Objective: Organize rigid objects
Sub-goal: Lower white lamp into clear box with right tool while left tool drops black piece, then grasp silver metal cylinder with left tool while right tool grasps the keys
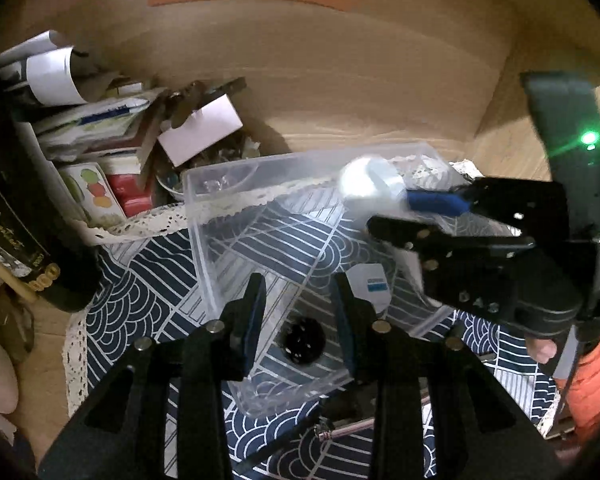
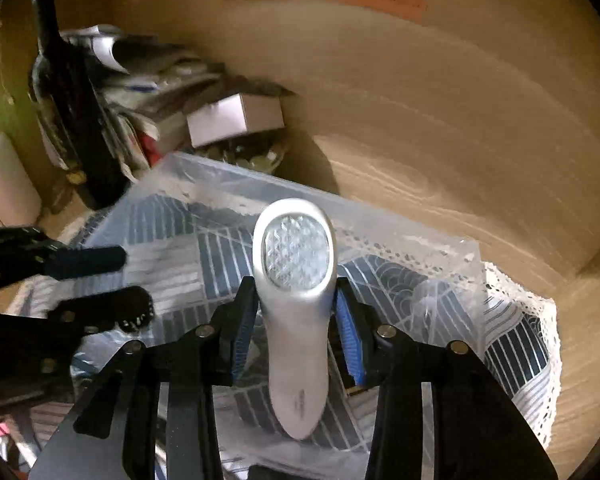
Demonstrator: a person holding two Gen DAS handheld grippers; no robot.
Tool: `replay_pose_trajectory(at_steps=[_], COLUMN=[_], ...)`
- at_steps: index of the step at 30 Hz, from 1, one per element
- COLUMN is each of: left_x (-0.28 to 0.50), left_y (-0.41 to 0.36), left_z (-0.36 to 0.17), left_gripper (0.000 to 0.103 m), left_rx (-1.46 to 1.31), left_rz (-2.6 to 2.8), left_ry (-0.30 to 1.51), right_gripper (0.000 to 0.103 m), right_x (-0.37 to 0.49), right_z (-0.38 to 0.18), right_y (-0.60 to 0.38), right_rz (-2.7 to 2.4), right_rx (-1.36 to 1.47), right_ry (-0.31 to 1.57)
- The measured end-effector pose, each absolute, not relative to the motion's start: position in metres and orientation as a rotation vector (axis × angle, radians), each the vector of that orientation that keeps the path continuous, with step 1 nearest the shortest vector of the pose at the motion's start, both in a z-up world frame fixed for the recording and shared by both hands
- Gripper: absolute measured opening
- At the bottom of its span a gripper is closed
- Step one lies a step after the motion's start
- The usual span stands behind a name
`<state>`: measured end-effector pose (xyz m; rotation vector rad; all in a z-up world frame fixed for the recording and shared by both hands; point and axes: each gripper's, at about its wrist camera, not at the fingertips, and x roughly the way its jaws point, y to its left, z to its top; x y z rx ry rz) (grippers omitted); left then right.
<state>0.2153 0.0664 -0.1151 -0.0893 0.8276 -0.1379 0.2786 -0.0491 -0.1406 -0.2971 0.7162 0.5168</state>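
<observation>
A clear plastic bin (image 1: 204,216) stands on the blue patterned cloth (image 1: 140,276); it also shows in the right wrist view (image 2: 452,276). My right gripper (image 2: 296,312) is shut on a silver flashlight (image 2: 298,280) and holds it over the bin. In the left wrist view the flashlight (image 1: 366,180) and right gripper (image 1: 416,212) hang above the bin's far right side. My left gripper (image 1: 300,308) is open and empty over the bin's near side. A black round object (image 1: 304,340) and a white and blue item (image 1: 372,284) lie in the bin.
A dark bottle (image 1: 16,208) stands at the left, also in the right wrist view (image 2: 64,108). Stacked papers and boxes (image 1: 96,136), a white box (image 1: 202,128) and a glass bowl (image 2: 244,154) crowd the back left. A metal tool (image 1: 348,430) lies near the bin's front.
</observation>
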Motion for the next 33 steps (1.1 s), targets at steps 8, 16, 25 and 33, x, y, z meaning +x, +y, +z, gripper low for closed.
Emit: replay_pose_trajectory(at_steps=[8,16,25,33], left_x=[0.201,0.166,0.141,0.149], left_y=[0.074,0.072,0.051,0.013], left_z=[-0.099,-0.078,-0.109,-0.151], left_gripper=[0.045,0.046,0.051,0.05], left_rx=[-0.098,-0.052,0.003,0.044], left_rz=[-0.123,-0.137,-0.221,-0.314], left_ry=[0.789,0.719,0.795,0.916], right_gripper=[0.035,0.05,0.057,0.057], right_x=[0.274,0.224,0.164,0.154], right_z=[-0.133,-0.102,-0.109,-0.153], right_y=[-0.056,-0.08,-0.109,-0.126], right_rz=[0.522,0.51,0.486,0.474], right_rx=[-0.251,-0.223,-0.246,-0.276], right_ry=[0.732,0.598,0.549,0.666])
